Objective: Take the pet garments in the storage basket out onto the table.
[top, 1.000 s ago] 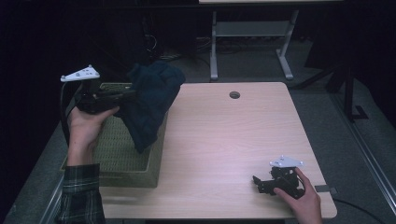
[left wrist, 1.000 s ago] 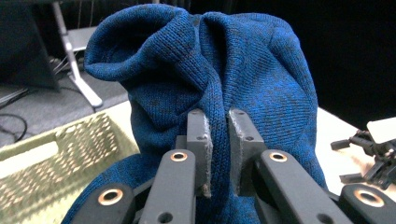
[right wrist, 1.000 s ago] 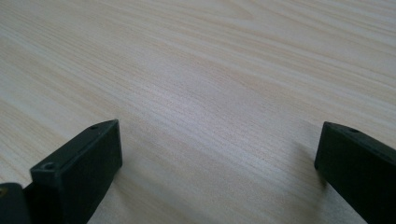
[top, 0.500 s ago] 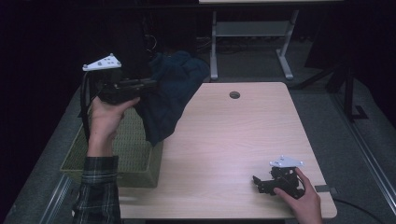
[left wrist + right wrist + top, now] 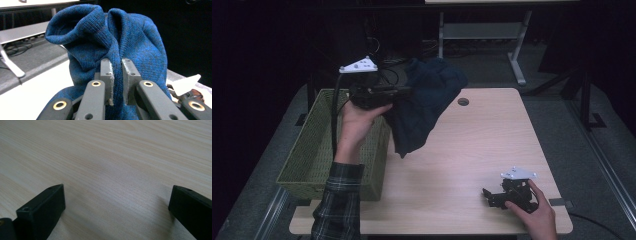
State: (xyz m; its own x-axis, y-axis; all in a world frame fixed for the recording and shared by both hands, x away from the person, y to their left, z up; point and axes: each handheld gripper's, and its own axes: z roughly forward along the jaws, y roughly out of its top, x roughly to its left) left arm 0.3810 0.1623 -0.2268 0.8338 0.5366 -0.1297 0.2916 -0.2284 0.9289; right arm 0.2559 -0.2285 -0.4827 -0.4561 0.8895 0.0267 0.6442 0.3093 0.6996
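High view: one sweater [image 5: 424,107] clamped in left gripper [image 5: 404,92]; right gripper [image 5: 488,196] jaws spread; one basket [image 5: 319,145].

The left gripper [image 5: 404,91] has carried the blue sweater [image 5: 424,107] rightward, off the green basket [image 5: 312,155] and out above the worktop [image 5: 472,165], its hem now hanging past the basket's right wall.
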